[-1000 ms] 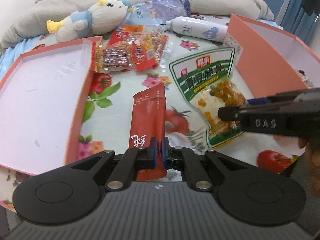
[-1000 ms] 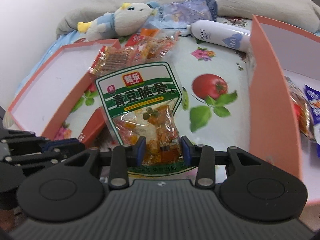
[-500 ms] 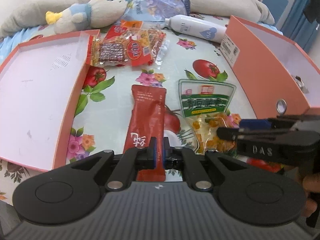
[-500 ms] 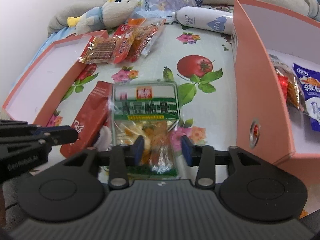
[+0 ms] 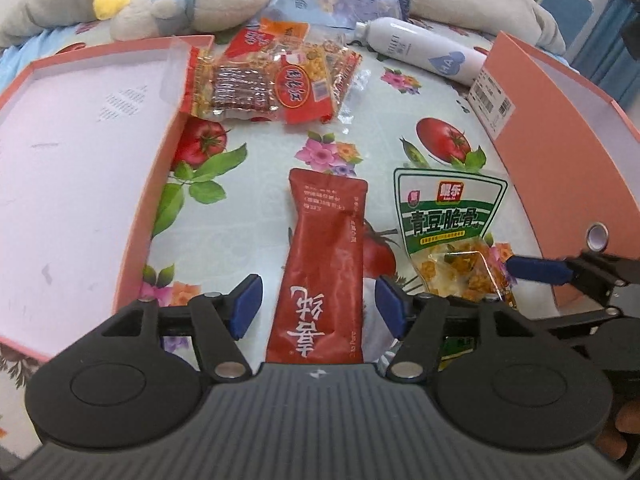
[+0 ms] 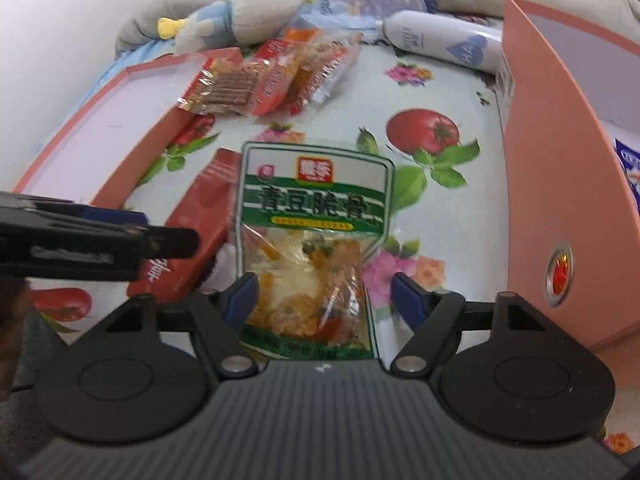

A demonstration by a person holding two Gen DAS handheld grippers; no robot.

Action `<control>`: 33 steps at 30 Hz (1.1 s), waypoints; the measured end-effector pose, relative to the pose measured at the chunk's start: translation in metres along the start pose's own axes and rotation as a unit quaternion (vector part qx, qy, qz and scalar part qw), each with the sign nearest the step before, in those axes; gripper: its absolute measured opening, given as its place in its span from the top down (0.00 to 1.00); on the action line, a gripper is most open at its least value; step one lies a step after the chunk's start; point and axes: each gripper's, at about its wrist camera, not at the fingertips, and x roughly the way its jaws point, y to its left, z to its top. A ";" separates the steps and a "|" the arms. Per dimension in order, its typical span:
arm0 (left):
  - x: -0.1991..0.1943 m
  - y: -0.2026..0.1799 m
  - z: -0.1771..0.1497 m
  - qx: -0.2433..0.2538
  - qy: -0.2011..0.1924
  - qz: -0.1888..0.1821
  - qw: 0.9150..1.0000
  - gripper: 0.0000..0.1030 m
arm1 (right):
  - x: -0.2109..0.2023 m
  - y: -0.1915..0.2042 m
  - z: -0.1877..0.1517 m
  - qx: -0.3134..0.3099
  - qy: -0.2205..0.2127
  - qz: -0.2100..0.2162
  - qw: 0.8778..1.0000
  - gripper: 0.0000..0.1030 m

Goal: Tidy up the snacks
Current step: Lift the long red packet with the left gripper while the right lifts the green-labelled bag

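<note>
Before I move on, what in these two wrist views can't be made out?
- Pink box contents: right wrist view, cut by the right edge; left wrist view, its wall hides them.
- Red packet lower end: left wrist view, behind the tongs' body.
- Green pouch bottom print: right wrist view, blurred.

- Red sachet (image 5: 320, 264): near end hidden under the left gripper's body; in the right wrist view, partly covered by the left gripper's dark finger (image 6: 100, 240).
- Green-label snack bag (image 6: 312, 248): bottom edge hidden behind the right gripper's body; small print unreadable.
- Open pink box (image 6: 560, 168): cut off by the right edge; contents barely visible.
- Pink lid (image 5: 72, 184): cut off at left.
- Person's fingers (image 5: 616, 432): only a sliver shows, lower right.
</note>
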 end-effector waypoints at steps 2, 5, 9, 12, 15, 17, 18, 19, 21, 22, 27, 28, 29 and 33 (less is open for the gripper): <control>0.003 -0.002 0.000 0.004 0.001 -0.003 1.000 0.34 | 0.001 0.002 0.001 -0.006 0.005 0.007 1.000 0.17; 0.006 -0.002 0.002 0.004 -0.001 -0.008 1.000 0.34 | 0.005 0.004 -0.001 -0.006 0.014 0.018 1.000 0.16; 0.008 -0.002 0.003 0.006 -0.001 -0.016 1.000 0.34 | 0.013 0.012 -0.006 -0.037 0.013 -0.006 0.999 0.17; 0.012 -0.005 0.003 0.019 0.002 -0.008 1.000 0.34 | 0.016 0.019 -0.011 -0.070 0.006 -0.024 0.997 0.19; 0.016 -0.008 0.004 0.033 0.006 -0.001 0.999 0.34 | 0.013 0.018 -0.011 -0.065 0.005 -0.026 0.998 0.27; 0.016 -0.011 0.006 0.039 0.003 0.004 0.999 0.34 | 0.011 0.016 -0.010 -0.054 0.001 -0.032 0.998 0.34; 0.016 -0.011 0.007 0.040 0.003 0.003 0.999 0.33 | 0.010 0.014 -0.009 -0.049 0.001 -0.033 0.998 0.36; 0.017 -0.012 0.007 0.041 0.004 0.004 0.999 0.32 | 0.009 0.013 -0.009 -0.046 -0.001 -0.034 0.998 0.37; 0.020 -0.016 0.007 0.049 0.008 0.011 0.999 0.32 | 0.005 0.010 -0.009 -0.035 -0.005 -0.036 0.999 0.42; 0.022 -0.018 0.006 0.054 0.010 0.013 0.998 0.32 | 0.004 0.009 -0.010 -0.031 -0.008 -0.040 0.999 0.42; 0.028 -0.031 0.001 0.089 -0.004 0.028 0.996 0.31 | -0.001 0.002 -0.014 -0.018 -0.017 -0.048 0.999 0.44; 0.029 -0.033 0.001 0.091 -0.004 0.028 0.995 0.32 | -0.002 0.002 -0.014 -0.016 -0.019 -0.049 0.998 0.45; 0.029 -0.034 0.001 0.092 -0.006 0.030 0.995 0.34 | -0.002 0.002 -0.015 -0.014 -0.021 -0.050 0.998 0.45; 0.028 -0.039 0.004 0.089 -0.003 0.035 0.995 0.51 | -0.004 0.003 -0.015 -0.015 -0.026 -0.049 0.998 0.46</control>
